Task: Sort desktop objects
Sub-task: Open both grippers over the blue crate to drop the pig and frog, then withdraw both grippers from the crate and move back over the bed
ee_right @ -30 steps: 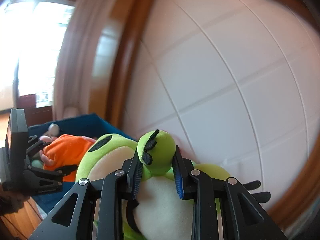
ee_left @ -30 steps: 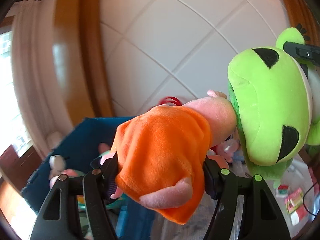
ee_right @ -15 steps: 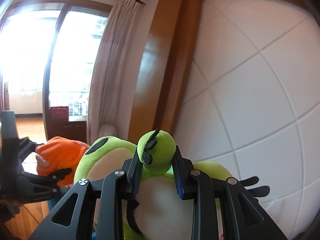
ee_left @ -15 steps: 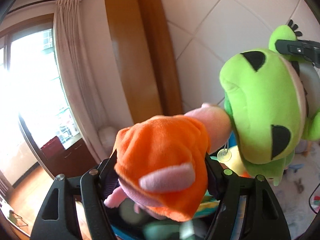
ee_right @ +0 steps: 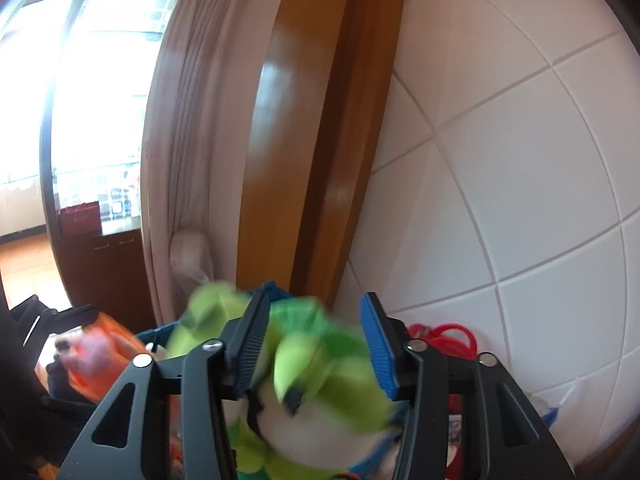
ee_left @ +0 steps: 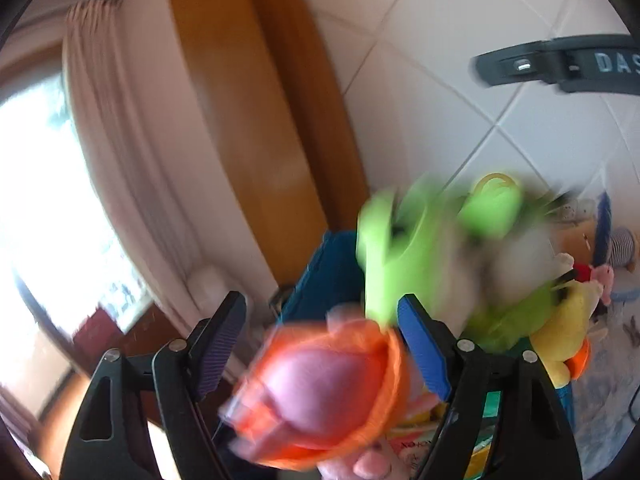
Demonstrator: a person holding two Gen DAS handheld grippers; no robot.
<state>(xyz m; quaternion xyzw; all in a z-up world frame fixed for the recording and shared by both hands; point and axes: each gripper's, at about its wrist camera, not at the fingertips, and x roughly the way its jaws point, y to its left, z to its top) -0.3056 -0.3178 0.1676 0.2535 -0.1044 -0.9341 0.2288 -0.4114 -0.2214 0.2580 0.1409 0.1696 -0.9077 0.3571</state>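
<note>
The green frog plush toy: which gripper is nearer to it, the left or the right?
Right. The right gripper has the blurred green frog plush toy between its open fingers. The left gripper is off to its side, around the orange and pink plush toy.

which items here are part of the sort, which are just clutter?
Part of the sort: green frog plush, orange-and-pink plush, blue bin, left gripper, right gripper.

Clutter: yellow plush, red cord, curtain.
</note>
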